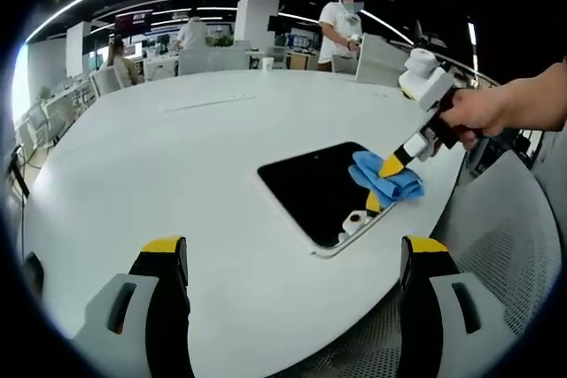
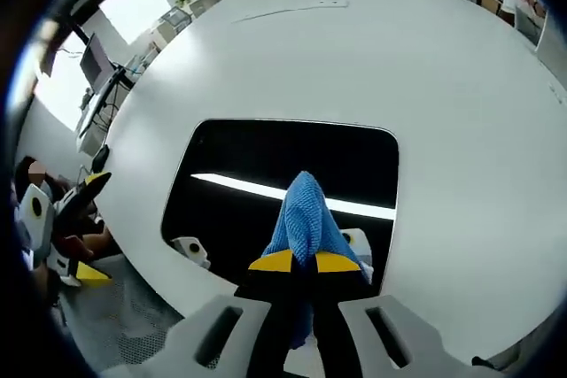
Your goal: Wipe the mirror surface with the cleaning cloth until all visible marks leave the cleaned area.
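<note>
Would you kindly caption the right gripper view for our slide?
Right gripper, shut on the blue cloth, presses it onto the dark mirror on the white table.

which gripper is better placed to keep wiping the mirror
Right. The right gripper is shut on the blue cleaning cloth, already pressed to the mirror. The left gripper is open, held back over the table.
</note>
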`<action>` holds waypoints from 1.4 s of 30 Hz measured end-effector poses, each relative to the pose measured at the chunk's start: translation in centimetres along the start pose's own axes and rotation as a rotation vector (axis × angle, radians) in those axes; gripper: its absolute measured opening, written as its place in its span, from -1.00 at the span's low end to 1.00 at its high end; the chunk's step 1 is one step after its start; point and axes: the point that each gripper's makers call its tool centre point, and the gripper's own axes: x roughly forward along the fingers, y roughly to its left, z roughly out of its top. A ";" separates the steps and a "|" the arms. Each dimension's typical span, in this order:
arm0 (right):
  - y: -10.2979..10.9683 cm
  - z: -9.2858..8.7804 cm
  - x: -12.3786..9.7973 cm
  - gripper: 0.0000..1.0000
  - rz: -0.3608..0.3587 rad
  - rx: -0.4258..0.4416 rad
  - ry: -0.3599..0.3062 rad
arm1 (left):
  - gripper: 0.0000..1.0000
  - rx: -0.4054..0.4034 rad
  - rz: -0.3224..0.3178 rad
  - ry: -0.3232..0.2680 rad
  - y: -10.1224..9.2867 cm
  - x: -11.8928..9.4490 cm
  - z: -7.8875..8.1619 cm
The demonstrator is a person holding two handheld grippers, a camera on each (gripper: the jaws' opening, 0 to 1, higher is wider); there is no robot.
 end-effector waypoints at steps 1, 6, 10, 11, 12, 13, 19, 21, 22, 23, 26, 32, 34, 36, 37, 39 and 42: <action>0.1 -0.2 -0.1 -0.99 0.000 -0.005 0.002 | 0.98 0.000 0.001 -0.003 0.1 0.0 0.0; 0.4 -0.7 -0.3 -0.99 0.000 -0.045 -0.005 | 0.98 0.013 -0.003 -0.008 -0.2 0.0 0.2; 0.3 -0.8 -0.3 -0.99 -0.001 -0.047 -0.003 | 0.98 0.005 0.004 -0.014 0.0 -0.1 0.3; 0.3 -0.8 -0.3 -0.99 -0.002 -0.046 -0.002 | 0.98 0.004 0.005 -0.014 0.0 -0.1 0.3; 0.3 -0.9 -0.4 -0.99 -0.002 -0.043 -0.003 | 0.98 0.003 0.006 -0.014 0.0 -0.1 0.3; 0.3 -0.9 -0.4 -0.99 -0.001 -0.041 -0.003 | 0.98 0.003 0.005 -0.014 0.0 -0.1 0.3; 0.5 -1.7 -0.6 -0.99 0.009 -0.023 -0.006 | 0.98 -0.002 0.010 -0.007 0.0 -0.2 0.2; 0.4 -1.8 -0.6 -0.99 0.012 -0.022 -0.014 | 0.98 -0.002 0.010 -0.004 0.0 -0.2 0.2; 0.5 -1.9 -0.6 -0.99 0.013 -0.023 -0.014 | 0.98 0.000 0.009 -0.002 0.0 -0.2 0.1; 0.5 -1.9 -0.7 -0.99 0.014 -0.023 -0.016 | 0.98 0.001 0.007 0.000 -0.1 -0.2 0.1; 0.6 -2.0 -0.8 -0.99 0.019 -0.013 -0.024 | 0.98 0.004 0.004 0.003 -0.1 -0.1 0.1; 0.8 -2.7 -1.0 -0.99 0.020 -0.002 -0.018 | 0.98 0.001 0.006 0.007 0.0 -0.1 0.0; 0.8 -2.9 -1.1 -0.99 0.019 0.004 -0.020 | 0.98 0.002 0.007 0.009 0.1 0.0 -0.2; 1.0 -3.2 -1.1 -0.99 0.019 0.004 -0.017 | 0.98 0.000 0.004 0.006 0.1 0.0 -0.1; 1.0 -3.3 -1.2 -0.99 0.021 0.005 -0.014 | 0.98 0.000 0.004 0.004 0.1 0.0 -0.1; 1.1 -3.5 -1.2 -0.99 0.023 -0.005 -0.020 | 0.98 -0.001 0.004 0.002 0.1 0.1 -0.1; 1.1 -3.3 -1.2 -0.99 0.025 -0.003 -0.023 | 0.98 -0.005 0.005 0.000 0.2 0.1 -0.1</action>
